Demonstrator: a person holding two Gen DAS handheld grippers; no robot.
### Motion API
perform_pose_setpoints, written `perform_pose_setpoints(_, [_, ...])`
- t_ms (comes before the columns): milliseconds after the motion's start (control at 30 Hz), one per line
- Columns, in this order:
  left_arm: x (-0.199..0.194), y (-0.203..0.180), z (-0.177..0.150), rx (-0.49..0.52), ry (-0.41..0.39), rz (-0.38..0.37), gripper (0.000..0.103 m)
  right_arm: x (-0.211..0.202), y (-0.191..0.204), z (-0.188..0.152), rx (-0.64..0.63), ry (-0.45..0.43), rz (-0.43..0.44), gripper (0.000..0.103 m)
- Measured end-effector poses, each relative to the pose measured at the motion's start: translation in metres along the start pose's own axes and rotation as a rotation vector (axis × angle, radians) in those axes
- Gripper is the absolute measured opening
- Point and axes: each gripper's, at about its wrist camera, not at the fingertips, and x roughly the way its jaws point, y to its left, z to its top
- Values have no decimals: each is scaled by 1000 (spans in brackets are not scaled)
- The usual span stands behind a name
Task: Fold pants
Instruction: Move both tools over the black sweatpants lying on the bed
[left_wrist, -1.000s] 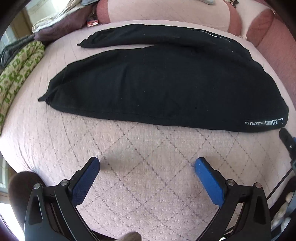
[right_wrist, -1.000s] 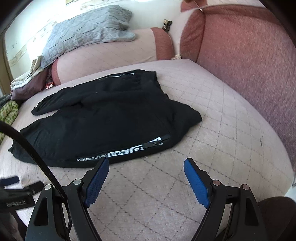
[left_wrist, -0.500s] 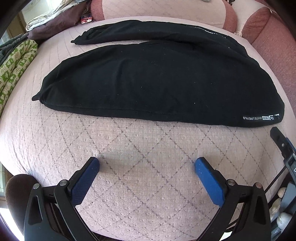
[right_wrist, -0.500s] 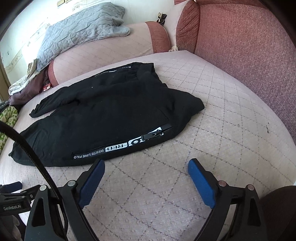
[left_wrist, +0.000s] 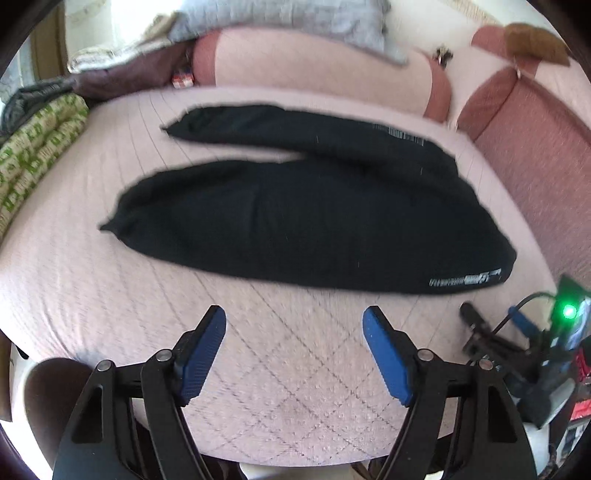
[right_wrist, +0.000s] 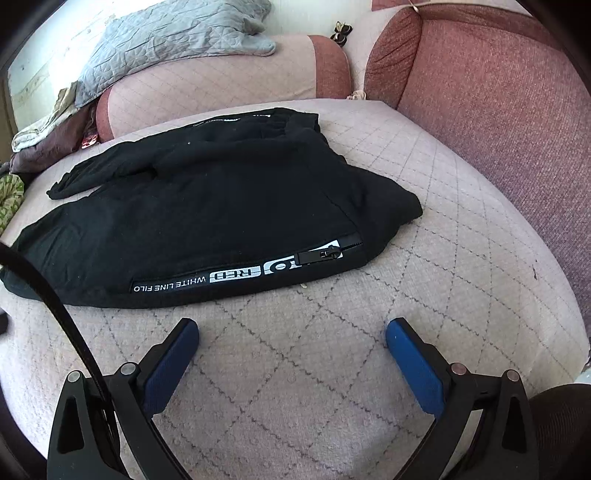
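Black pants (left_wrist: 314, 225) lie flat on the pink quilted sofa seat (left_wrist: 288, 369), legs pointing left and slightly apart, waist to the right. A white printed stripe and a zip pocket run along their near edge (right_wrist: 236, 275). My left gripper (left_wrist: 294, 325) is open and empty, hovering over the seat just short of the pants' near edge. My right gripper (right_wrist: 291, 336) is open and empty, over the seat near the waist end of the pants (right_wrist: 207, 206). The right gripper also shows at the right edge of the left wrist view (left_wrist: 495, 332).
Pink and red back cushions (right_wrist: 480, 92) rise behind and to the right. A grey quilted blanket (right_wrist: 166, 40) lies on the back cushion. A green patterned cloth (left_wrist: 33, 147) and dark clothes (left_wrist: 110, 81) sit at the left. A black cable (right_wrist: 48, 295) crosses the right wrist view.
Both grippers have pulled back and tilted up a little, so the pants sit farther off and more of the cushions show. The left wrist view is blurred from motion. The pants have not moved.
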Motion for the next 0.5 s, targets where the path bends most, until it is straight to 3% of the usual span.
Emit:
perform_pose_setpoints(200, [-21, 13, 6, -53, -44, -10, 77, -7, 7, -10, -31, -77, -43, 103])
perform_pose_setpoints(367, [-34, 29, 12, -45, -71, 10, 77, -11, 7, -9, -21, -63, -52, 102])
perform_pose_setpoints(433, [-32, 48, 23, -72, -53, 4, 77, -19, 7, -6, -22, -54, -52, 93])
perform_pose_setpoints(500, [-29, 73, 39, -124, -45, -14, 77, -33, 5, -1, -24, -77, -39, 91])
